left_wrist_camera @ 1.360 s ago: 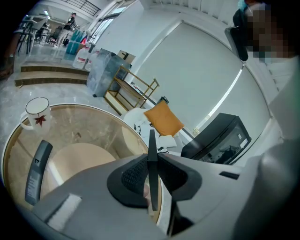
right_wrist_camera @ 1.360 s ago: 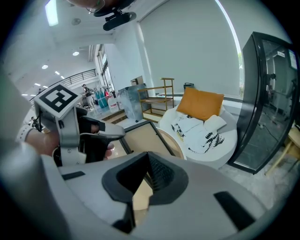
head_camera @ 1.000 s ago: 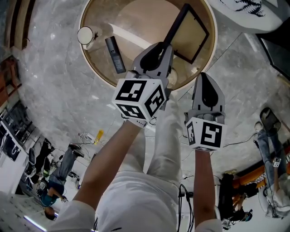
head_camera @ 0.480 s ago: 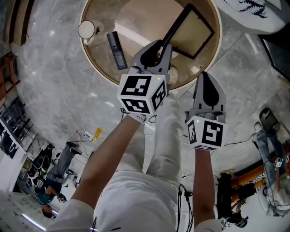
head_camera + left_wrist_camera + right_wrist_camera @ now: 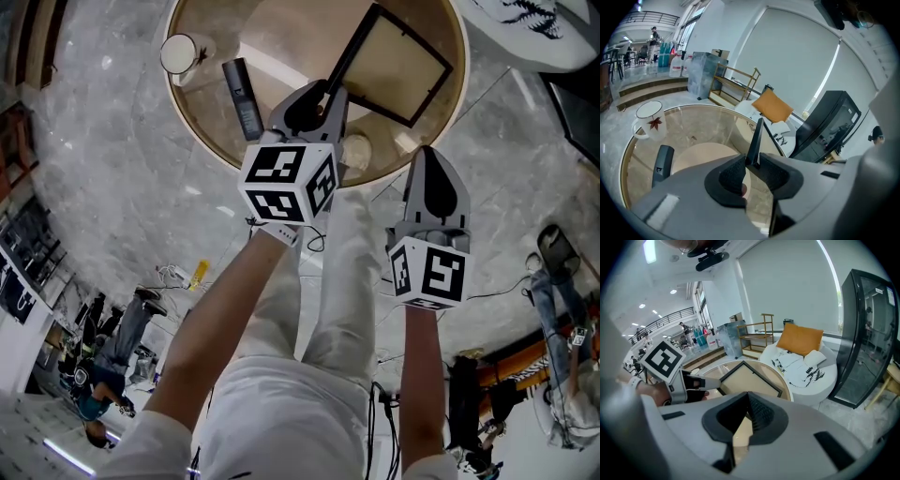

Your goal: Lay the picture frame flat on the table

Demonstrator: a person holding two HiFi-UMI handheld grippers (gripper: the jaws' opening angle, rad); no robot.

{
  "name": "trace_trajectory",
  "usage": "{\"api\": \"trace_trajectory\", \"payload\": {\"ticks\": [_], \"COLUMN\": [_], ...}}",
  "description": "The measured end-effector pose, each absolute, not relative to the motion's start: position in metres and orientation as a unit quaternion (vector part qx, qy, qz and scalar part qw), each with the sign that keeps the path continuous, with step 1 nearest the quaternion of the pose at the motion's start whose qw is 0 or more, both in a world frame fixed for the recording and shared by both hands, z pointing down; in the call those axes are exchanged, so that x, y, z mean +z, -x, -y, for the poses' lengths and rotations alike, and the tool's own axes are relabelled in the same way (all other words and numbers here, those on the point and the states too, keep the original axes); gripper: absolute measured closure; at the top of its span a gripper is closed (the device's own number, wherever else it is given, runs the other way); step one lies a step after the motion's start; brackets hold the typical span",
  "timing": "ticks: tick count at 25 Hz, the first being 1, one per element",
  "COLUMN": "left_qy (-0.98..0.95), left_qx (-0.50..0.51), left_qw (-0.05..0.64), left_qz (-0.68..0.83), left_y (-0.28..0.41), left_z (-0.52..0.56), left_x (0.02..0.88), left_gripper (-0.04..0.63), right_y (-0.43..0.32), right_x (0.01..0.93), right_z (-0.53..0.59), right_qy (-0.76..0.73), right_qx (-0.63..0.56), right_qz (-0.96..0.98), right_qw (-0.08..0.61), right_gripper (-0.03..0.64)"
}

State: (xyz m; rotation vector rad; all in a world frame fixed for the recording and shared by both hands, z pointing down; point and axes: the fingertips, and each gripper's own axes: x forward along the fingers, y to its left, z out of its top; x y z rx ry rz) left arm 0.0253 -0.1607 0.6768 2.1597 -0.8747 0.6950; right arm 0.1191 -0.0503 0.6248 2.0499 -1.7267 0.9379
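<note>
The black picture frame [image 5: 398, 61] with a beige inside leans low over the round glass table [image 5: 202, 131], almost flat. My left gripper [image 5: 323, 91] is shut on the frame's near left edge. In the left gripper view the frame [image 5: 756, 136] stands edge-on between the pads, touching both. Those jaws have just been opening a little with the frame still between them. My right gripper [image 5: 431, 159] hangs shut and empty beside the table's near edge, right of the left one. From the right gripper view the frame [image 5: 747, 380] shows beyond its jaws [image 5: 749, 401].
A white mug with a red leaf [image 5: 178, 53] and a dark remote-like bar [image 5: 244, 98] lie on the table's left side. A small pale round thing [image 5: 356, 150] sits at the near rim. A white sofa [image 5: 801, 364] and a black cabinet [image 5: 869, 333] stand beyond.
The left gripper has sunk toward the table with the frame. The frame has tipped lower and shows more of its face. The right gripper has stayed put.
</note>
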Motion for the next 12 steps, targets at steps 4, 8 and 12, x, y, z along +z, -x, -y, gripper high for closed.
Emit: {"api": "trace_trajectory", "payload": {"ticks": [4,8,12], "left_qy": [-0.827,-0.82,-0.813], "left_qx": [0.278,0.293,0.306], "left_qw": [0.35,0.353,0.359], "left_qz": [0.341,0.342,0.342], "left_y": [-0.019,-0.01,-0.002], "left_z": [0.165,0.165,0.162], "left_x": [0.693,0.713,0.731], "left_gripper": [0.499,0.492,0.489], "right_y": [-0.114,-0.108,-0.104], "right_x": [0.632,0.639,0.644], "right_z": [0.051,0.053,0.055], "right_qy": [-0.71,-0.707,-0.705], "right_qx": [0.332,0.335,0.337], "right_qz": [0.602,0.604,0.605], "right_qw": [0.153,0.153,0.153], "right_gripper": [0.612,0.612,0.612]}}
